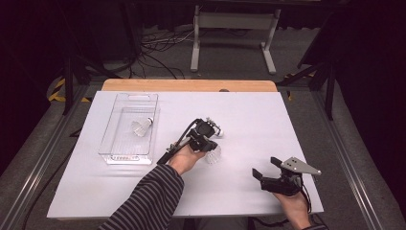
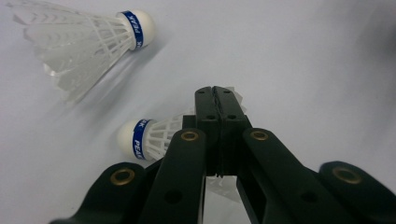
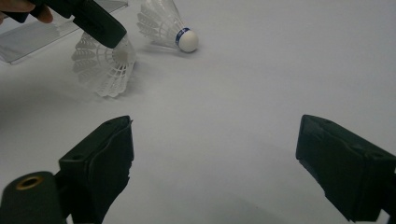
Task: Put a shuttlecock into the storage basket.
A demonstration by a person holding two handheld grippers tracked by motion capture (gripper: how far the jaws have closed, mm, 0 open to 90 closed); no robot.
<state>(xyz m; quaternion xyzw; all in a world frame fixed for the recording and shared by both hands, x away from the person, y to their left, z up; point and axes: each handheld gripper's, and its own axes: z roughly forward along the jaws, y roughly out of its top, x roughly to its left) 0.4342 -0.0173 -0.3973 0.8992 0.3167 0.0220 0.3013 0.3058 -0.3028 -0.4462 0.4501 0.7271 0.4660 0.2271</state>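
left gripper (image 2: 218, 100) with jaws pressed together, pinching the feather skirt of a shuttlecock (image 2: 154, 135) that lies on the white table (image 1: 249, 124); cork end with its blue band poking out to the left of the jaws in the left gripper view, feather tips showing past the far side. seen from the right gripper view as a black jaw coming down onto the skirt edge of that shuttlecock (image 3: 105, 67). grip looks thin, on feathers only, not on the cork.

likely trouble from here: feathers bending or slipping out on the lift, since the pinch sits on a springy rim; shuttlecock swinging or dropping short of the clear plastic tray (image 1: 128, 127) off to the left; a crushed skirt if squeezed harder.

second shuttlecock (image 2: 88, 39) lying just beyond, near the held one and apart from it, close enough to be knocked by a careless sweep. third shuttlecock (image 1: 142, 126) already inside the tray.

right gripper (image 1: 267, 167) wide open, holding nothing, resting near the right front of the table, well apart from both loose shuttlecocks.
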